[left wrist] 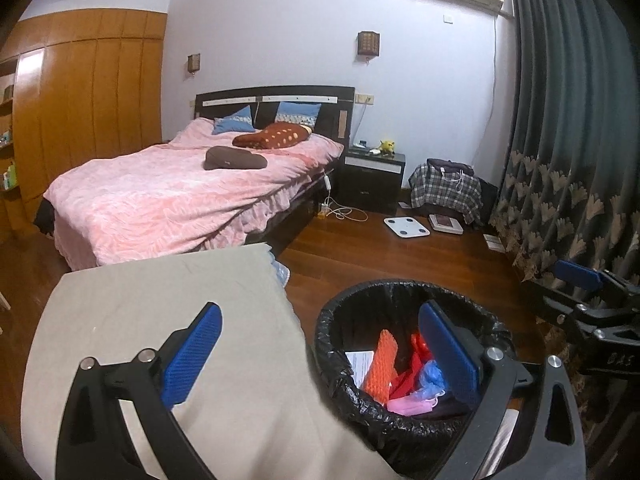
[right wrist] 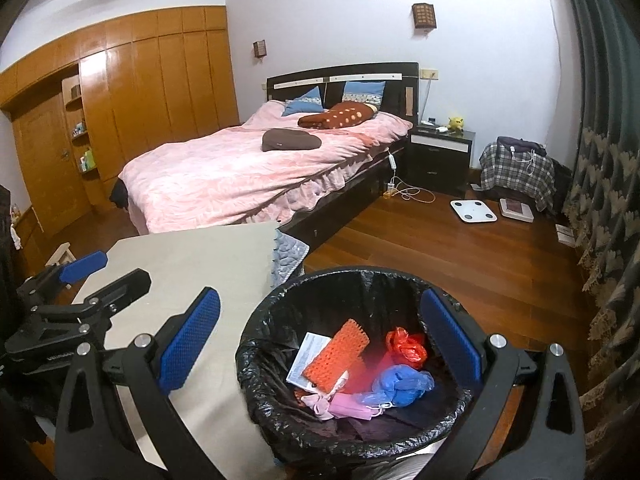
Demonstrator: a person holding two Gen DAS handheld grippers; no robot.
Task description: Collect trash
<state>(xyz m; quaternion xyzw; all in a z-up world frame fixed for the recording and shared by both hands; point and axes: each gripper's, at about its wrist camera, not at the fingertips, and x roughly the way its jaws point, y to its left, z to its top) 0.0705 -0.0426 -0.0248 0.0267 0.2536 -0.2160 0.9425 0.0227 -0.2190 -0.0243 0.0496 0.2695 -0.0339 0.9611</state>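
Black-lined bin [right wrist: 360, 360] stands upright, holding orange mat [right wrist: 336, 354], red, blue, apparently pink scraps.

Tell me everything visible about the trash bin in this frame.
The bin is round, lined with a crinkled black plastic bag folded over its rim. It stands upright on the wood floor beside a beige-covered table. Inside lie an orange ridged piece, a paper, red and blue plastic, and pink masks. Neither gripper visibly touches it.

The bin's [right wrist: 256, 364] near rim is cut off by the bottom edge. Items on the far nightstand [right wrist: 440, 148] and left shelves [right wrist: 82, 136] are too small to identify.
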